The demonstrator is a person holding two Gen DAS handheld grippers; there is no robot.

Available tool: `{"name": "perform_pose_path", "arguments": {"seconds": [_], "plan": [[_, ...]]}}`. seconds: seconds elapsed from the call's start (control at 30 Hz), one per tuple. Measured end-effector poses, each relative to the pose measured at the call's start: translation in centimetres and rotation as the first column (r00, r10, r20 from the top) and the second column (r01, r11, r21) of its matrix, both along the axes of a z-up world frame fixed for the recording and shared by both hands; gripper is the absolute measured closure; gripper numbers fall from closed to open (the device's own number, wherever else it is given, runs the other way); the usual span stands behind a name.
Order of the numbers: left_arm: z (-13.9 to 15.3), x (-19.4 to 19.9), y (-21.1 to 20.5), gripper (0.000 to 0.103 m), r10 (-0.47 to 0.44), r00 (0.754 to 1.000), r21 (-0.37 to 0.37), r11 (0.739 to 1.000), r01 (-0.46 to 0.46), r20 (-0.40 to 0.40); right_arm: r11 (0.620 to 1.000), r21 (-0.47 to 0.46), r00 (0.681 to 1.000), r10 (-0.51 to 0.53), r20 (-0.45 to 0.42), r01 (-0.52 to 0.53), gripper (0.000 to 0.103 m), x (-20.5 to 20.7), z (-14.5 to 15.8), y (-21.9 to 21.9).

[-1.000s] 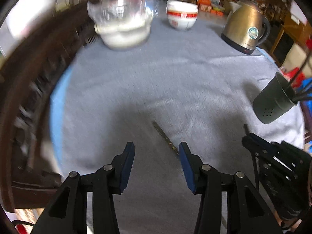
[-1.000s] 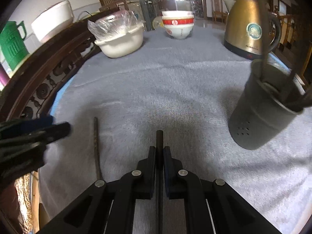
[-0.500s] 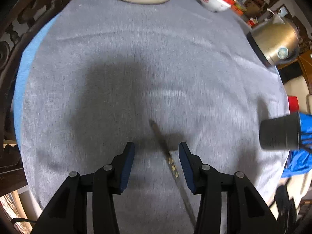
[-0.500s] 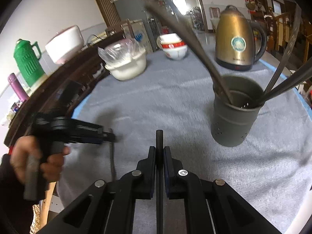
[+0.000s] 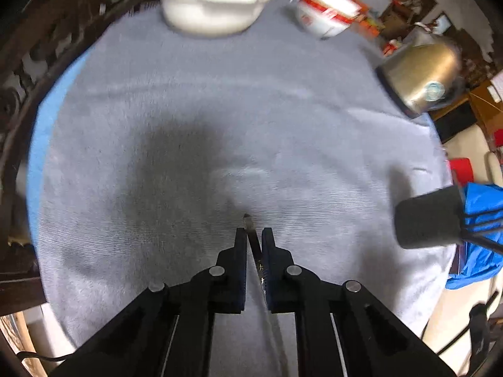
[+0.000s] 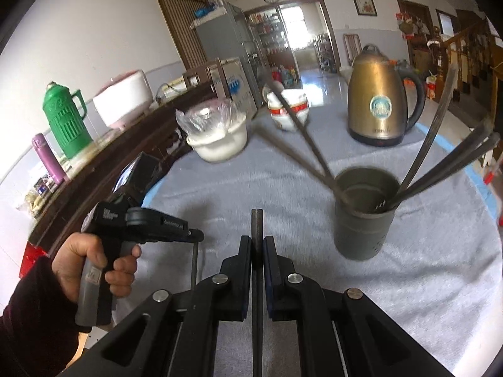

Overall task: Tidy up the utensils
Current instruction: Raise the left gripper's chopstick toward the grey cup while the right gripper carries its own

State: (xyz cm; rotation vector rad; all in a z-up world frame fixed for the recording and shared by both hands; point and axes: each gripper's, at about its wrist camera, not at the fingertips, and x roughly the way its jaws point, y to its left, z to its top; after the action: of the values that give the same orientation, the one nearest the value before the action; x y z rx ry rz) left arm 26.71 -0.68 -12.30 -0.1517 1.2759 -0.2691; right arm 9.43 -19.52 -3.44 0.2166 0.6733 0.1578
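Grey towelling covers the round counter (image 5: 188, 100), and that soft cloth is why my left tongs (image 5: 251, 235) point steeply down: the chopstick (image 5: 250, 224) lying flat on it can only be pinched from above. The left tongs have come together on that chopstick near its tip, which pokes out just past the pads, while the rest of the stick runs back under the tongs toward me. It looks to be resting on the cloth, not yet lifted.

My right tongs (image 6: 257, 245) are clamped on a second dark stick (image 6: 257, 220), held along the line of the fingers so its blunt end leads. I judge that I carry it this way so it can be tipped end-first into the dark utensil holder (image 6: 364, 220), which stands upright on the cloth ahead and to the right, well apart from the stick's tip. Several long utensils already lean out of its mouth, fanning to both sides, so the gap in the middle seems the place to aim. A gold kettle (image 6: 377, 100) and a covered white bowl (image 6: 217, 138) stand farther back, clear of the work.
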Motion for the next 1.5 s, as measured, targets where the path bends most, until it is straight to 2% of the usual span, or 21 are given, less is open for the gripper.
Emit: {"name": "perform_pose_path", "arguments": {"seconds": [0.1, 0.2, 0.27, 0.47, 0.53, 0.63, 0.7, 0.8, 0.9, 0.97, 1.0, 1.03, 1.13, 1.17, 1.23, 1.33, 1.4, 1.43, 1.47, 1.5], "plan": [[3.5, -2.1, -0.8, 0.097, -0.038, 0.995, 0.004, 0.999, 0.038, 0.09, 0.999, 0.036, 0.998, -0.005, 0.062, 0.003, 0.095, -1.1, 2.3, -1.4], [7.4, -4.2, -1.1, 0.097, -0.085, 0.979, -0.008, 0.996, 0.088, 0.187, 0.998, 0.058, 0.991, -0.017, 0.13, 0.01, 0.095, -2.0, 4.7, -2.8], [10.3, -6.1, -1.9, 0.097, -0.118, 0.959, -0.009, 0.992, 0.125, 0.258, 0.998, 0.056, 0.984, -0.033, 0.174, 0.024, 0.095, -2.8, 6.4, -3.7], [16.7, -8.6, -2.8, 0.097, -0.172, 0.907, -0.05, 0.977, 0.207, 0.385, 0.997, 0.037, 0.958, -0.08, 0.275, 0.072, 0.095, -3.7, 11.3, -5.9], [18.8, -9.5, -3.3, 0.097, -0.192, 0.884, -0.056, 0.97, 0.237, 0.426, 0.996, 0.025, 0.952, -0.086, 0.293, 0.083, 0.095, -3.5, 12.4, -6.4], [20.6, -9.8, -3.8, 0.097, -0.199, 0.861, -0.05, 0.967, 0.25, 0.468, 0.996, 0.043, 0.961, -0.088, 0.263, 0.08, 0.095, -3.4, 13.5, -7.1], [20.8, -10.0, -4.0, 0.097, -0.194, 0.858, -0.059, 0.966, 0.251, 0.475, 0.994, 0.078, 0.968, -0.089, 0.235, 0.073, 0.093, -3.5, 13.1, -7.7], [20.4, -10.2, -3.9, 0.097, -0.187, 0.863, -0.065, 0.967, 0.245, 0.47, 0.987, 0.145, 0.991, -0.079, 0.108, 0.063, 0.091, -3.5, 10.1, -8.5], [19.9, -10.6, -3.8, 0.097, -0.185, 0.868, -0.065, 0.968, 0.241, 0.461, 0.982, 0.165, 0.996, -0.094, 0.003, 0.092, 0.079, -3.6, 6.4, -9.1], [19.5, -11.0, -3.6, 0.097, -0.184, 0.871, -0.064, 0.969, 0.238, 0.456, 0.969, 0.207, 0.991, -0.119, -0.069, 0.131, 0.057, -3.9, 3.3, -10.1], [19.2, -11.0, -3.5, 0.097, -0.182, 0.873, -0.064, 0.97, 0.236, 0.453, 0.958, 0.245, 0.988, -0.131, -0.087, 0.149, 0.038, -4.0, 2.0, -10.7], [19.0, -11.0, -3.5, 0.097, -0.181, 0.875, -0.066, 0.97, 0.235, 0.449, 0.944, 0.284, 0.985, -0.143, -0.099, 0.166, 0.036, -4.0, 0.9, -11.3], [18.5, -11.1, -3.4, 0.097, -0.177, 0.883, -0.073, 0.97, 0.231, 0.435, 0.927, 0.319, 0.977, -0.157, -0.145, 0.196, 0.041, -2.7, -1.8, -12.3], [18.3, -11.2, -3.5, 0.097, -0.178, 0.884, -0.074, 0.97, 0.232, 0.433, 0.927, 0.32, 0.976, -0.152, -0.157, 0.196, 0.051, -1.9, -2.4, -12.4], [18.3, -11.5, -3.6, 0.097, -0.182, 0.885, -0.082, 0.968, 0.239, 0.428, 0.931, 0.309, 0.973, -0.143, -0.182, 0.194, 0.064, -0.6, -3.4, -12.1], [18.7, -12.1, -3.9, 0.097, -0.185, 0.879, -0.081, 0.967, 0.244, 0.439, 0.936, 0.29, 0.968, -0.138, -0.209, 0.197, 0.067, 1.2, -4.8, -11.6], [19.0, -12.3, -4.1, 0.097, -0.188, 0.877, -0.084, 0.965, 0.249, 0.443, 0.938, 0.298, 0.969, -0.113, -0.218, 0.176, 0.079, 2.1, -5.5, -11.1], [19.2, -12.5, -4.2, 0.097, -0.19, 0.874, -0.081, 0.965, 0.251, 0.448, 0.942, 0.294, 0.971, -0.102, -0.217, 0.164, 0.09, 2.4, -5.7, -10.8], [19.3, -12.5, -4.3, 0.097, -0.192, 0.872, -0.079, 0.964, 0.253, 0.451, 0.946, 0.285, 0.973, -0.097, -0.211, 0.157, 0.096, 2.4, -5.6, -10.6], [19.5, -12.6, -4.4, 0.097, -0.193, 0.87, -0.081, 0.963, 0.256, 0.453, 0.95, 0.273, 0.974, -0.1, -0.202, 0.154, 0.096, 2.2, -5.4, -10.4]]}}
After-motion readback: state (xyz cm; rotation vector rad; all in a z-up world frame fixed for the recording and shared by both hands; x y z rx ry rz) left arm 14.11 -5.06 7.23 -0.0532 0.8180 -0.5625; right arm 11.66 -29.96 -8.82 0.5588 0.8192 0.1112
